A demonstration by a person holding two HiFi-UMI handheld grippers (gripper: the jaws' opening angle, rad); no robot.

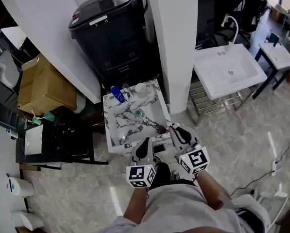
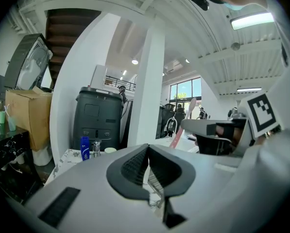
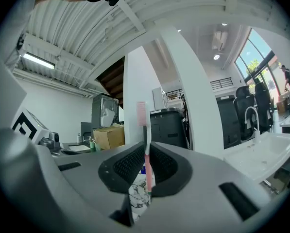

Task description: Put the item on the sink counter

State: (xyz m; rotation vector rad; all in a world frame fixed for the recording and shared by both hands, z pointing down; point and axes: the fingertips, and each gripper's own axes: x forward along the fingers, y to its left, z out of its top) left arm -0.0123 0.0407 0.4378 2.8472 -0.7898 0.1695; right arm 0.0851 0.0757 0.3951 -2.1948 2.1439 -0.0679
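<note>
My right gripper (image 3: 146,148) was squeezed tight on the pink toothbrush (image 3: 142,111), its brush end up at 12 o'clock, so I thought I should lower it slowly onto the sink counter (image 1: 130,124) at 10 o'clock, then let go; my left gripper (image 2: 148,149) was closed, empty.

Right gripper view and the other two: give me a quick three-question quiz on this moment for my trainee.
1. Multiple choice: what does the right gripper hold?
A. a sponge
B. a pink toothbrush
C. nothing
2. True or false: the left gripper has its jaws wide apart with a cup between them.
3. Short answer: what colour is the bottle that stands on the marble sink counter?

Key: 1 B. 2 false: its jaws are together with nothing between them. 3 blue.
</note>
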